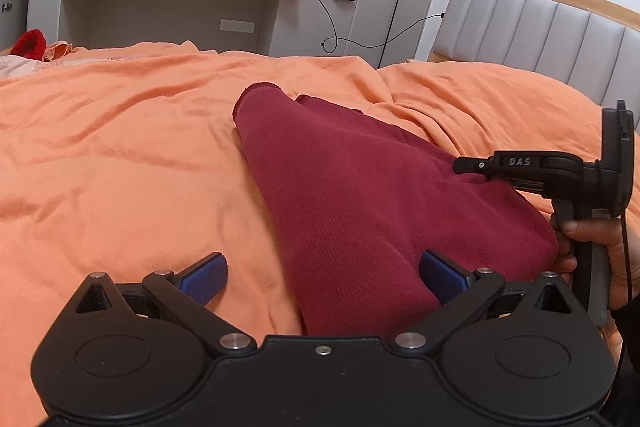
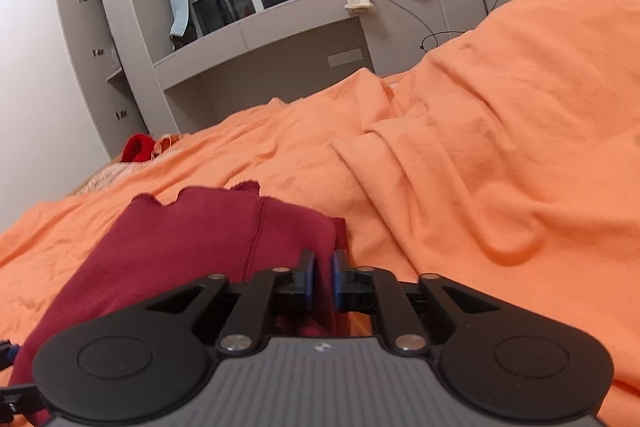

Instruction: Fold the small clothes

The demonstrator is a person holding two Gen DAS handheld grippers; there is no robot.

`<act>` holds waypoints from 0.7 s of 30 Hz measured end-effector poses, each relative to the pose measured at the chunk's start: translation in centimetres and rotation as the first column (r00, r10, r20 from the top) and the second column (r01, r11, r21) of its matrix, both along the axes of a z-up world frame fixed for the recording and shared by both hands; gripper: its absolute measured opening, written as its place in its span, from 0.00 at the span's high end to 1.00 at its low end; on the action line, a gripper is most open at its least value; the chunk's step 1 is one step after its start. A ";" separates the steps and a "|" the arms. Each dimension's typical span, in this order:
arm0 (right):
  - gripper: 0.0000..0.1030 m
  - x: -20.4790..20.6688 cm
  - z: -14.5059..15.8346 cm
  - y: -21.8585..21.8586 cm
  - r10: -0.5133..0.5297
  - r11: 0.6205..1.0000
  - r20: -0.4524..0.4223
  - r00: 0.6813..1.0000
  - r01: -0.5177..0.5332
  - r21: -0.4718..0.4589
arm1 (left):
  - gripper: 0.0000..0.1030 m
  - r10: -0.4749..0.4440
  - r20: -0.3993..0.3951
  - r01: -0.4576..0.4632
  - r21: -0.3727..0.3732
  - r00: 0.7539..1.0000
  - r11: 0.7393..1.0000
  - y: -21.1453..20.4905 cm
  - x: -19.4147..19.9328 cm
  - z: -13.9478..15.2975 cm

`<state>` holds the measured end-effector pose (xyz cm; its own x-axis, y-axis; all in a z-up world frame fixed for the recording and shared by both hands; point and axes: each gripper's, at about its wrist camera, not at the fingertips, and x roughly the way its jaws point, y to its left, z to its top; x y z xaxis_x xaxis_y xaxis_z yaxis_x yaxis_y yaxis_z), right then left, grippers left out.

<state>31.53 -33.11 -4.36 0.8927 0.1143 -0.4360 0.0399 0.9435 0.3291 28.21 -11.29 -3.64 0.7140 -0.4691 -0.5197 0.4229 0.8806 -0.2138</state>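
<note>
The left tongs (image 1: 322, 275) stand wide apart, low over the orange bedcover (image 1: 120, 155) — the dark red garment (image 1: 352, 211) lies just ahead, its near edge under the right-hand pad. The right tongs (image 2: 323, 279) are nearly together, with a fold of the garment's edge between the blue pads; whether the pads press on it I cannot tell. A hand (image 1: 592, 251) grips their handle.

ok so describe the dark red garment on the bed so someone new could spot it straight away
Start at the wide bed covered by a wrinkled orange quilt. In its middle, just ahead of both grippers, lies the dark red knitted garment, folded into a long tapering shape. It is the only deep maroon piece there; the small bright red item sits far off at the bed's edge.
</note>
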 end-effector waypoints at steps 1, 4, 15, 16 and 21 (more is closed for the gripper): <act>0.66 -0.2 0.1 -0.3 -0.007 1.000 0.002 1.000 0.007 0.011 | 0.00 0.001 -0.003 -0.001 -0.004 1.000 1.000 0.1 0.1 0.0; 0.52 -0.8 0.2 -1.1 -0.002 0.999 0.007 1.000 0.002 0.050 | 0.00 0.001 -0.014 -0.002 -0.015 1.000 1.000 0.2 0.4 -0.2; 0.20 -1.5 -1.1 -1.5 0.090 0.978 -0.024 0.996 -0.084 0.191 | 0.00 0.002 -0.021 -0.002 -0.021 1.000 1.000 0.3 0.6 -0.4; 0.22 -1.3 -1.1 -1.2 0.088 0.982 -0.029 0.996 -0.082 0.172 | 0.00 0.002 -0.021 -0.002 -0.022 1.000 1.000 0.3 0.6 -0.4; 0.63 -1.0 -0.4 0.2 0.072 0.991 -0.005 0.997 -0.070 0.113 | 0.00 0.001 -0.022 -0.002 -0.025 1.000 1.000 0.3 0.7 -0.4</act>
